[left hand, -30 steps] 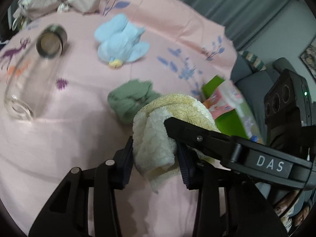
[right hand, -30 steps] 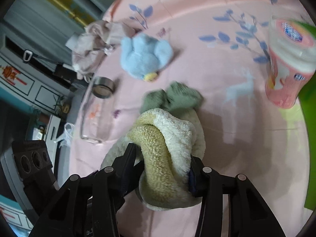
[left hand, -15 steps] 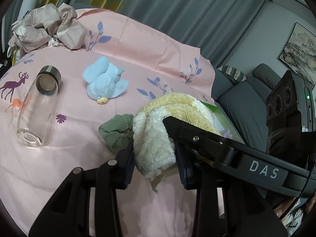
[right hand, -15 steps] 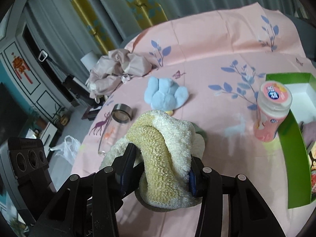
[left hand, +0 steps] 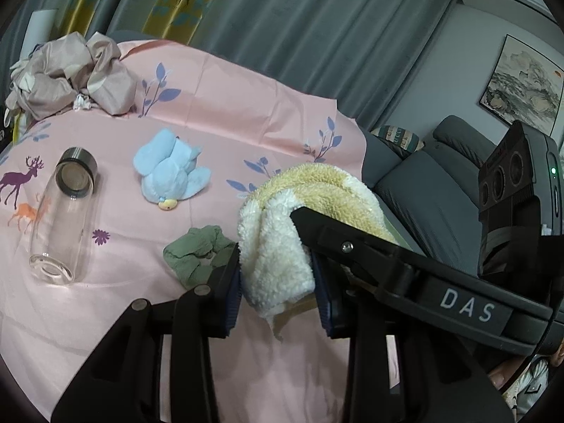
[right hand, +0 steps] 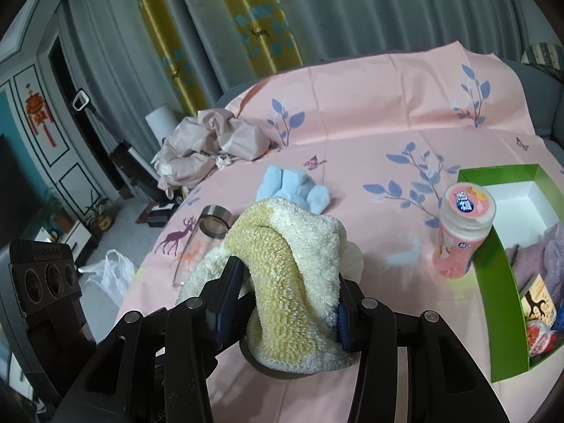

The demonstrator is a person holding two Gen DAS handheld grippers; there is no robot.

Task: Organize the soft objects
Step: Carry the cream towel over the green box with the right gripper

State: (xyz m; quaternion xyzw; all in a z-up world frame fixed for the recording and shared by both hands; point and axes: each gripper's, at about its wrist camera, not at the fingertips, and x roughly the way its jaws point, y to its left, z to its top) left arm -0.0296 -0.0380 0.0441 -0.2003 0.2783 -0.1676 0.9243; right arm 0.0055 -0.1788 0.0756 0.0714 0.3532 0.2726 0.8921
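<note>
Fleecy cream-and-yellow towel [right hand: 296,264] hangs lifted over the pink sheet [left hand: 229,105], clamped between both the left gripper [left hand: 276,275] and right gripper [right hand: 285,303], short of the green box [right hand: 493,282]. That box already holds some items; beyond the towel, the blue plush toy [left hand: 169,176] and green scrunchie [left hand: 197,253] are seemingly unsorted.

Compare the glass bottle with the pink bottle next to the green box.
The glass bottle lies on its side on the pink cloth; the pink bottle stands upright. The glass bottle is clear and looks empty, with a metal band at its open mouth; the pink bottle is opaque, printed with a label and capped. The glass bottle lies far from the green box; the pink bottle stands beside its wall. Both rest on the same cloth, ungripped.
</note>
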